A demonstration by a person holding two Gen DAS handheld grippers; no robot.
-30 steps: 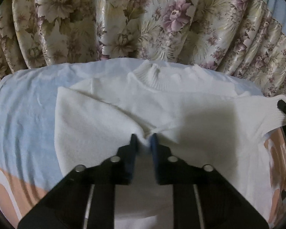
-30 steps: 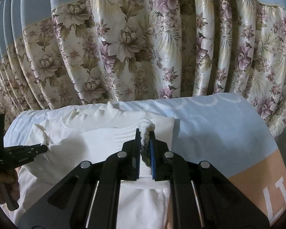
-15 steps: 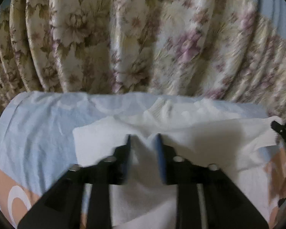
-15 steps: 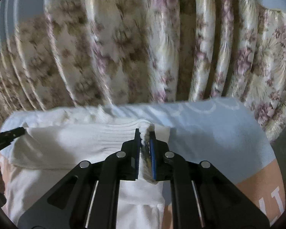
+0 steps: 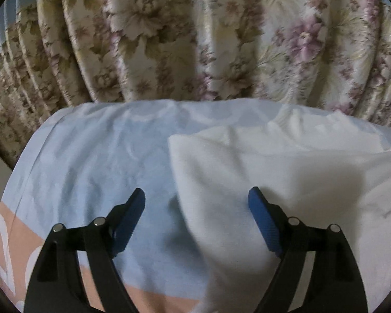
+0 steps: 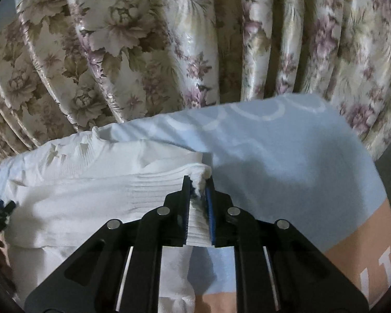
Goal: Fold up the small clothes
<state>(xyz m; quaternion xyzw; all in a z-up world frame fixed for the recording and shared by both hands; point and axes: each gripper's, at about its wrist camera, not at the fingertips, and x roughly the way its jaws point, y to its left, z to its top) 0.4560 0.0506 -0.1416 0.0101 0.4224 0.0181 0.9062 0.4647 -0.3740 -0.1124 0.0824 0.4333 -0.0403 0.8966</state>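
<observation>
A white sweater [image 6: 73,198] lies folded over on a bed covered by a light blue sheet [image 6: 286,161], with a flowered curtain [image 6: 169,41] hanging just behind the bed. In the right wrist view the sweater fills the left part of the sheet, its ribbed collar [image 6: 65,151] toward the curtain. The right gripper [image 6: 198,195] has its jaws pressed together on the ribbed edge of the sweater at the fabric's right corner, a bunch of white knit squeezed between the blue pads [image 6: 209,208]. At the far left edge of that view, the dark tip of the other tool sits beside the sweater.

In the left wrist view the left gripper [image 5: 196,198] is spread wide and holds nothing. Its left finger hangs over bare sheet [image 5: 91,156], its right finger over the sweater [image 5: 286,182], whose folded left edge runs between them. A peach band [image 5: 18,240] of the sheet shows nearest the camera.
</observation>
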